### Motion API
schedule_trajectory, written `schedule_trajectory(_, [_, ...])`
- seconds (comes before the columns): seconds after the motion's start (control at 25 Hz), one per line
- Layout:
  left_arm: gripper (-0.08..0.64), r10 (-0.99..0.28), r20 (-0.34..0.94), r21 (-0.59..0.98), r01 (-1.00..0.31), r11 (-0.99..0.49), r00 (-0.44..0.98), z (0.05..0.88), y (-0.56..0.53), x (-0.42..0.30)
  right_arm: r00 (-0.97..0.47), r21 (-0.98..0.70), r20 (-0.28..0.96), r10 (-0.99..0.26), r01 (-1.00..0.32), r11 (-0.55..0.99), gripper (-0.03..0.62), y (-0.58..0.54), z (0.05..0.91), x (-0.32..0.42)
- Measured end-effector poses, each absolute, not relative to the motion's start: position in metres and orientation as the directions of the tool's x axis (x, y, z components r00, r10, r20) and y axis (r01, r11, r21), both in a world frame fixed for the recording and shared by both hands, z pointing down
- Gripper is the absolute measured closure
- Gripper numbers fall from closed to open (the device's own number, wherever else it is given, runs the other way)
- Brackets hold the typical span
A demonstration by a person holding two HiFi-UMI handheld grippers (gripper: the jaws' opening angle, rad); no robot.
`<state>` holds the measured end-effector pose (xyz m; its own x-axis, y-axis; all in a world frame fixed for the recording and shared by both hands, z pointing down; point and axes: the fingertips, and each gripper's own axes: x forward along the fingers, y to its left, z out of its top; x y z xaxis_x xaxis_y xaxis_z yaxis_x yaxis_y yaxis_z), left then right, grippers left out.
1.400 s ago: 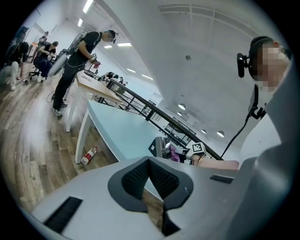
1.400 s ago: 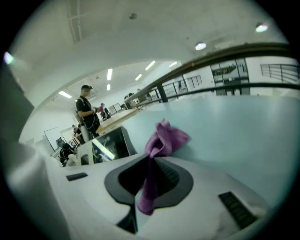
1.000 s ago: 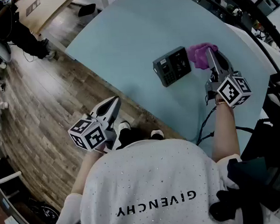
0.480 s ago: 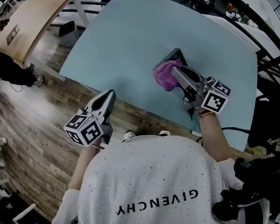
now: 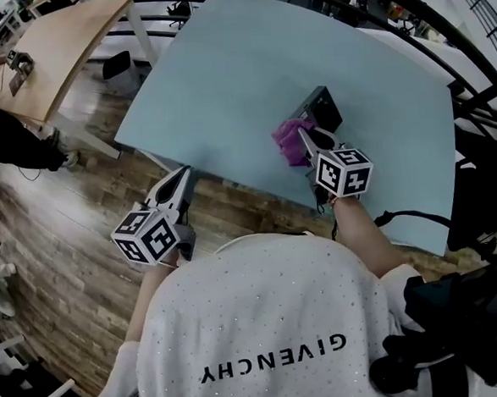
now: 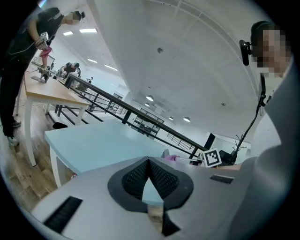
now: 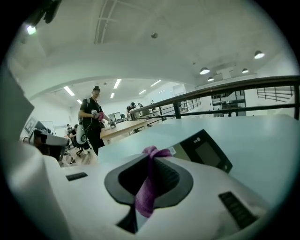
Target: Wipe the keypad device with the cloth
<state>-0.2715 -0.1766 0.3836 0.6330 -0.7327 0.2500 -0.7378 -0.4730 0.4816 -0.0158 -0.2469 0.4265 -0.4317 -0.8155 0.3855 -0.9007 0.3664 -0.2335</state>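
Keypad lies flat on the pale blue surface, close to the near edge and roughly midway along it, with its dark screen face up. A purple cloth sits bunched at the keypad's near end, touching it and covering part of it. The right tool is clamped on the cloth. In the right gripper view a fold of the cloth is pinched between the two jaws and trails down the gap behind the tips. There the keypad lies just beyond the right tool, a little to one side.

The left tool is held off the surface, just outside the near edge over the wood floor, well apart from the keypad. In the left gripper view the left tool has its jaws together at the tips, with nothing between them.
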Motion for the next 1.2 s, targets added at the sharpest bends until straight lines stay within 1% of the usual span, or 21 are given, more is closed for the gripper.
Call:
schedule_trajectory(0.2, [0.560, -0.737, 0.229, 0.499, -0.727, -0.472, 0.636, 0.385, -0.171, -0.282, -0.361, -0.272, 0.452, -0.816, -0.927, 0.259, 0.565, -0.228, 0.463, 0.000])
schedule_trajectory(0.4, [0.560, -0.725, 0.233, 0.515, -0.714, -0.474, 0.649, 0.389, -0.169, -0.289, -0.298, -0.273, 0.514, -0.804, -0.946, 0.175, 0.566, -0.216, 0.480, 0.012])
schedule_trajectory(0.64, [0.560, -0.719, 0.237, 0.528, -0.708, -0.470, 0.653, 0.391, -0.151, -0.285, -0.267, -0.281, 0.559, -0.785, -0.952, 0.123, 0.565, -0.191, 0.499, 0.028])
schedule_trajectory(0.8, [0.560, -0.735, 0.229, 0.514, -0.721, -0.466, 0.638, 0.386, -0.142, -0.285, -0.257, -0.328, 0.556, -0.790, -0.942, 0.076, 0.565, -0.181, 0.506, 0.038])
schedule_trajectory(0.88, [0.560, -0.757, 0.206, 0.509, -0.729, -0.459, 0.620, 0.378, -0.139, -0.287, -0.307, -0.362, 0.520, -0.797, -0.925, 0.120, 0.566, -0.180, 0.497, 0.033])
schedule_trajectory(1.0, [0.560, -0.799, 0.170, 0.472, -0.759, -0.448, 0.577, 0.364, -0.129, -0.284, -0.431, -0.411, 0.398, -0.810, -0.873, 0.263, 0.568, -0.178, 0.460, 0.022])
schedule_trajectory(1.12, [0.560, -0.823, 0.153, 0.465, -0.775, -0.429, 0.547, 0.353, -0.119, -0.275, -0.501, -0.389, 0.279, -0.819, -0.839, 0.380, 0.568, -0.176, 0.411, 0.023])
schedule_trajectory(1.2, [0.560, -0.828, 0.145, 0.471, -0.774, -0.424, 0.542, 0.347, -0.111, -0.261, -0.520, -0.347, 0.245, -0.818, -0.835, 0.427, 0.568, -0.169, 0.384, 0.031])
